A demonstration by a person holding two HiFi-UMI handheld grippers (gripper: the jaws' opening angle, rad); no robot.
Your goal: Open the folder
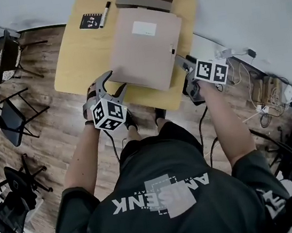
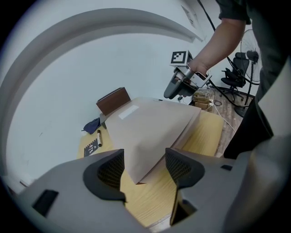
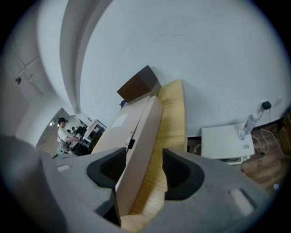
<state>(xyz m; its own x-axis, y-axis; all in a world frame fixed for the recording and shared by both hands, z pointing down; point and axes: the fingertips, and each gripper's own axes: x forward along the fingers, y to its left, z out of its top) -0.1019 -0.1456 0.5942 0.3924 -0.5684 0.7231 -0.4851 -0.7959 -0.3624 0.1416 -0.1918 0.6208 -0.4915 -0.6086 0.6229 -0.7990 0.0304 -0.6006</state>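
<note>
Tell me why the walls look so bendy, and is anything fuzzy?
Head view: the wide lens bows the table edges; light is even, nothing glares. Left gripper view: a dark round border, and the wall trim bends into an arc; the near fingers look slightly soft. Right gripper view: the same bulge stretches the folder long.

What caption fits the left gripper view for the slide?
Left gripper, jaws open, framing the near corner of the closed folder on the wooden table.
</note>
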